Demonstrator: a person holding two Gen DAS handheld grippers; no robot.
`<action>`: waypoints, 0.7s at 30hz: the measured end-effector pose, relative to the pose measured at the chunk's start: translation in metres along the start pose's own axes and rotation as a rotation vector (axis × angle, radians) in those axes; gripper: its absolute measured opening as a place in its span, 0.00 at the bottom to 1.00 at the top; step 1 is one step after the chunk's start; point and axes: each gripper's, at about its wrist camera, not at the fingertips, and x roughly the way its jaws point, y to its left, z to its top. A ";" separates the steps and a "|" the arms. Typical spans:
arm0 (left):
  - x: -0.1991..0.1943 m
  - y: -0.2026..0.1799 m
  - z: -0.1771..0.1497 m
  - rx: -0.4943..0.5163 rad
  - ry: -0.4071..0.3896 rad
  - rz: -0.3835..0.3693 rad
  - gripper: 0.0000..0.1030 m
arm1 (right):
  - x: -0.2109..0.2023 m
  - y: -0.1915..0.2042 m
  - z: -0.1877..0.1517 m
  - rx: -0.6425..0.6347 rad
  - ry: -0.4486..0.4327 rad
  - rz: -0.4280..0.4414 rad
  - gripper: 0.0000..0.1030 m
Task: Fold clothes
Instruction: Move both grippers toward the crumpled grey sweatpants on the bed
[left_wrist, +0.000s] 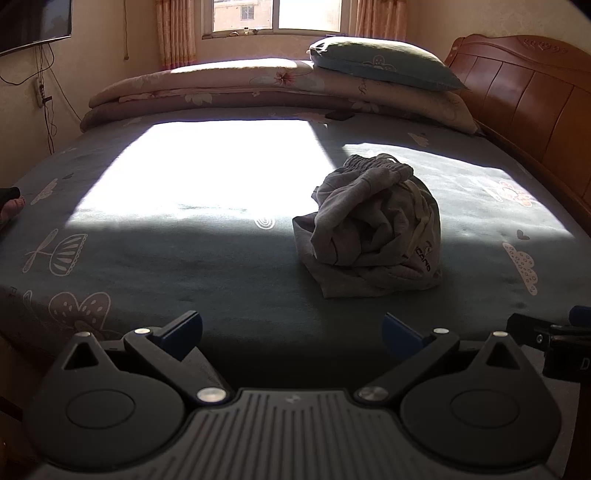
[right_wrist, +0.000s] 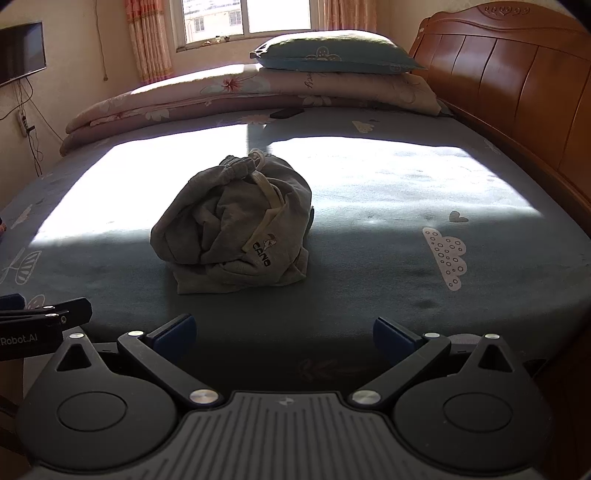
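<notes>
A crumpled grey garment (left_wrist: 373, 229) (right_wrist: 236, 225) with a drawstring waistband and a dark logo lies bunched in a heap on the dark teal bed sheet (left_wrist: 184, 266) (right_wrist: 369, 258). My left gripper (left_wrist: 293, 332) hovers over the near edge of the bed, short of the heap, its jaws wide apart and empty. My right gripper (right_wrist: 284, 334) sits beside it at the same near edge, also open with nothing between its fingers. The garment lies ahead and right of the left gripper, ahead and slightly left of the right one.
A folded floral quilt (left_wrist: 221, 85) (right_wrist: 221, 92) and a teal pillow (left_wrist: 384, 62) (right_wrist: 332, 51) lie at the far side under the window. A wooden headboard (left_wrist: 528, 107) (right_wrist: 517, 85) runs along the right. A small dark object (right_wrist: 286, 112) rests by the quilt. A foot (left_wrist: 11, 206) shows at the left edge.
</notes>
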 end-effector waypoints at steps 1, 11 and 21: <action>0.000 0.000 0.000 -0.002 0.000 -0.003 1.00 | 0.000 0.000 0.000 0.000 0.005 0.001 1.00; 0.001 0.003 0.000 -0.024 0.011 -0.026 1.00 | -0.003 -0.003 0.000 0.001 -0.012 0.004 1.00; 0.002 0.004 0.002 -0.037 0.002 0.000 1.00 | -0.002 -0.003 -0.001 0.002 -0.025 0.006 1.00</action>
